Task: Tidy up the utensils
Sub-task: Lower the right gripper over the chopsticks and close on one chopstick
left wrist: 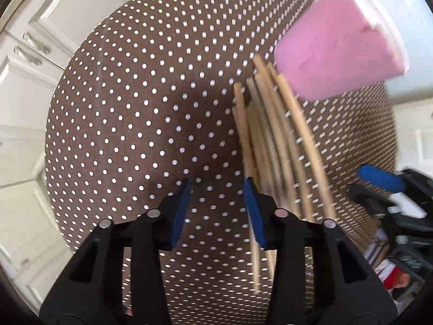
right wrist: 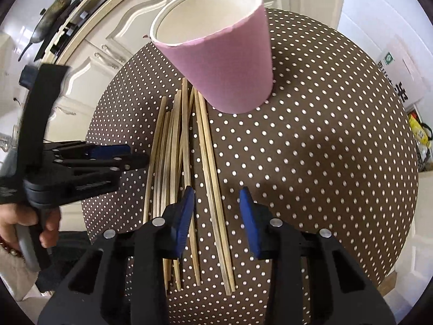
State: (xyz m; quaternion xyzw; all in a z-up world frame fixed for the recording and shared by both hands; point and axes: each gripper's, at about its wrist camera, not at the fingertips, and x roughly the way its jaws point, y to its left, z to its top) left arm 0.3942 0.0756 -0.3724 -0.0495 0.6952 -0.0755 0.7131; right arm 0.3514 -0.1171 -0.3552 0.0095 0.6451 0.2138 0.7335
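Note:
Several wooden chopsticks (right wrist: 186,146) lie in a loose bundle on the brown dotted tablecloth (right wrist: 311,149), their far ends at the foot of an upright, empty pink paper cup (right wrist: 230,62). My right gripper (right wrist: 217,189) hovers open over the bundle's near part, and two sticks run under the gap, untouched by the pads. My left gripper (left wrist: 217,181) is open over bare cloth, with the chopsticks (left wrist: 273,140) just right of its right finger. In the left wrist view the cup (left wrist: 338,40) is at the top right. Each view shows the other gripper: the left (right wrist: 130,155) and the right (left wrist: 379,181).
The round table's edge (right wrist: 89,140) curves close on the left, with white cabinet doors (right wrist: 108,35) beyond it. A dark pan (right wrist: 51,16) sits on a counter at the far left. A hand (right wrist: 16,224) grips the left tool's handle. A yellow bag (right wrist: 419,132) lies off the table's right side.

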